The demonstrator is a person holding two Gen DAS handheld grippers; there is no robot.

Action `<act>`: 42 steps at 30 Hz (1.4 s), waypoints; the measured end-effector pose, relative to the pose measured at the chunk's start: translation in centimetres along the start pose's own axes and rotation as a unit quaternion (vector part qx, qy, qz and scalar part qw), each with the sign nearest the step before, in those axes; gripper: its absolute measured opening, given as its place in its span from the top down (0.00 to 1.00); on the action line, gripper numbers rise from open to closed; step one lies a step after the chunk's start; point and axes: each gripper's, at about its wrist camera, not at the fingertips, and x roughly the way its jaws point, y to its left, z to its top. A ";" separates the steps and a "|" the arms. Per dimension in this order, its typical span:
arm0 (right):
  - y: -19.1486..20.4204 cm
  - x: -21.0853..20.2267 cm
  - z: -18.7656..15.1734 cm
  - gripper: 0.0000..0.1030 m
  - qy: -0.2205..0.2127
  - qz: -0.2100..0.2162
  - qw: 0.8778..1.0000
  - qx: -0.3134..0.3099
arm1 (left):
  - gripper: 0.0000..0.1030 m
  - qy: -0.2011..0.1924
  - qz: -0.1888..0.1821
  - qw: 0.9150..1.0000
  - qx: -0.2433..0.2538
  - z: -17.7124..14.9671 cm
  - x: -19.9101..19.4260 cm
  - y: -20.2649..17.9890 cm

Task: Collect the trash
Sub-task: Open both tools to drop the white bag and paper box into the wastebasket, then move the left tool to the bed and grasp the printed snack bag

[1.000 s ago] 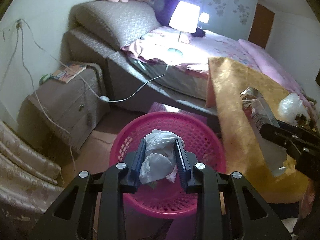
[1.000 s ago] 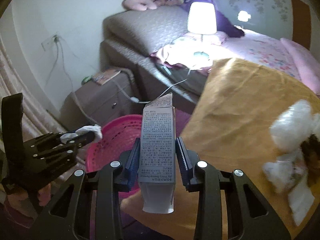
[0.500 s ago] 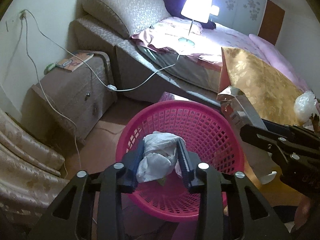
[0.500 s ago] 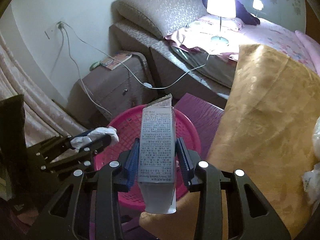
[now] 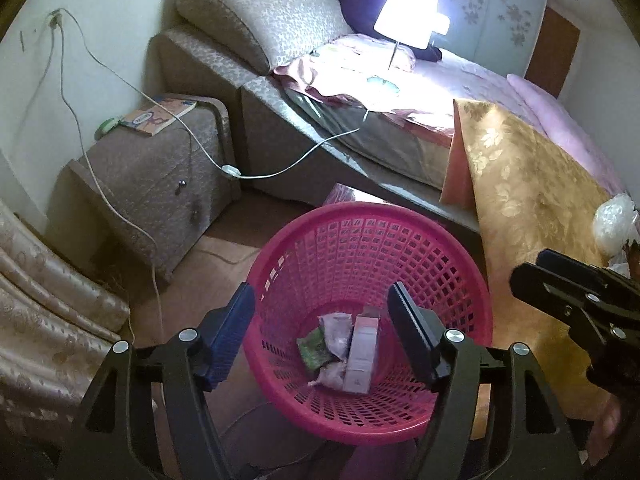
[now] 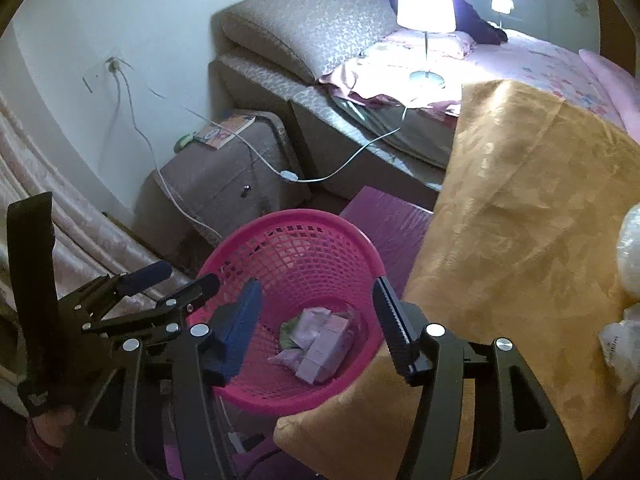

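Trash in the basket (image 5: 360, 248), seen from both wrist views. At the bottom of the pink mesh basket lie a pale carton (image 5: 362, 354), crumpled white wrapping (image 5: 336, 330) and a green packet (image 5: 314, 350), all touching one another. The carton lies on its side against the wrapping.

The left gripper (image 5: 322, 320) hangs over the basket mouth with its jaws spread and nothing between them; they have just been opening. The right gripper (image 6: 316, 316) hangs over the near rim, jaws likewise parted and empty, and has likewise just been opening. Both drops appear done: each piece rests inside the rim, none caught on the mesh.

Beyond the basket, a gold bedspread (image 6: 520, 208) drapes over the bed edge and touches the basket's right side. More trash sits on it at the far right: white plastic bags (image 6: 628, 256), partly cut off by the frame. A cord (image 5: 280, 168) runs from the lamp (image 5: 408, 20) across to a nightstand (image 5: 160, 168).

To finish the step well, lift both grippers straight up clear of the rim before swinging away, so that no finger tips the light basket. The bags look soft and slippery; pinch a bunched fold, not a flat face.
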 end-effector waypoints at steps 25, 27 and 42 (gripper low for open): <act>-9.9 -11.2 -7.0 0.40 -0.095 -0.142 0.983 0.065 | 0.26 -0.038 -0.066 0.995 0.063 -1.0 -2.1 -4.9; -11.2 -11.9 -8.1 0.40 -0.096 -0.158 0.980 0.077 | 0.25 -0.039 -0.073 0.994 0.068 -1.1 -2.2 -5.4; -17.7 -15.7 -12.9 0.37 -0.116 -0.233 0.952 0.158 | 0.23 -0.031 -0.122 0.981 0.147 -2.2 -2.7 -11.3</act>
